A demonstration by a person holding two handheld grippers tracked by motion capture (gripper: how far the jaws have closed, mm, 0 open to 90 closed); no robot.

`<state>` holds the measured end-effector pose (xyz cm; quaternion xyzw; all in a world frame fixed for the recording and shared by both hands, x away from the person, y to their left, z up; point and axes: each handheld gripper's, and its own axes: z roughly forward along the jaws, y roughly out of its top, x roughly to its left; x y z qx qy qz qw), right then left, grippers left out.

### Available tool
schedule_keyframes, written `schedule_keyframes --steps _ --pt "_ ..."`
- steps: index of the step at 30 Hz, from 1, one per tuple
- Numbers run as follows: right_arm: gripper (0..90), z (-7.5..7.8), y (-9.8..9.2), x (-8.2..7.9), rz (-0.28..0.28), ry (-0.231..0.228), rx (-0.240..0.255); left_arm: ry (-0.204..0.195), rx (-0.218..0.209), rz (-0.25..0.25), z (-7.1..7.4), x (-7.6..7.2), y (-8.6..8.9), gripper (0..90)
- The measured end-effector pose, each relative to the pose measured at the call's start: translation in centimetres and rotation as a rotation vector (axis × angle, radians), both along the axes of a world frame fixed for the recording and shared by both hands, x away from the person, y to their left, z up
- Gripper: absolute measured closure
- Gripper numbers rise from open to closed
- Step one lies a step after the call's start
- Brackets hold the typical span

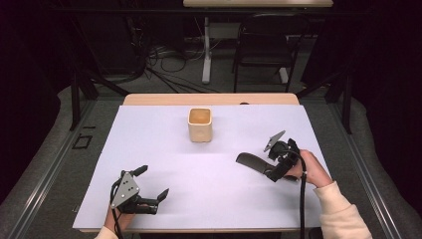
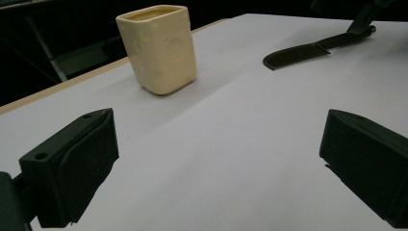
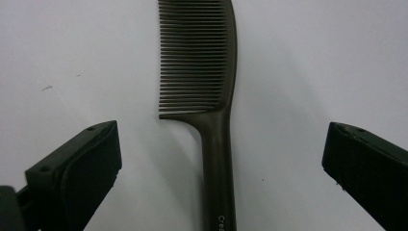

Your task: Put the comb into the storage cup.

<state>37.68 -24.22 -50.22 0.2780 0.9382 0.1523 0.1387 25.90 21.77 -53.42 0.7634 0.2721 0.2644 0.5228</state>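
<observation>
Dark comb flat on white bench, handle between spread right tongs, untouched; left tongs spread near front edge; cream cup toward the back.

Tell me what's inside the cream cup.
The high view looks into the cream cup: a tan inner surface, with no object standing out. The left gripper view shows its rim; the walls hide its depth.

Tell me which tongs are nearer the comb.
Right. The right tongs are open, straddling the dark comb at its handle, jaws apart on either side. The left tongs sit open at the table's near-left, well away from it.
</observation>
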Motion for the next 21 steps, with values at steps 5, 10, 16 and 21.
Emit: schedule_keyframes --steps 5,10,16,21 --pt "14.7 -0.04 0.13 0.07 0.029 -0.001 -0.024 0.004 0.001 0.002 -0.02 0.03 0.04 0.0" --pt "32.3 -0.05 0.09 0.14 0.039 0.006 -0.042 0.005 0.002 0.001 -0.02 0.04 0.02 0.0" --pt "51.0 -0.19 0.20 0.35 0.042 0.008 -0.074 -0.001 -0.002 0.005 0.02 -0.01 0.04 0.0" --pt "61.9 -0.60 0.58 0.58 0.068 0.056 -0.127 0.001 0.001 0.003 0.01 -0.01 0.05 0.0"
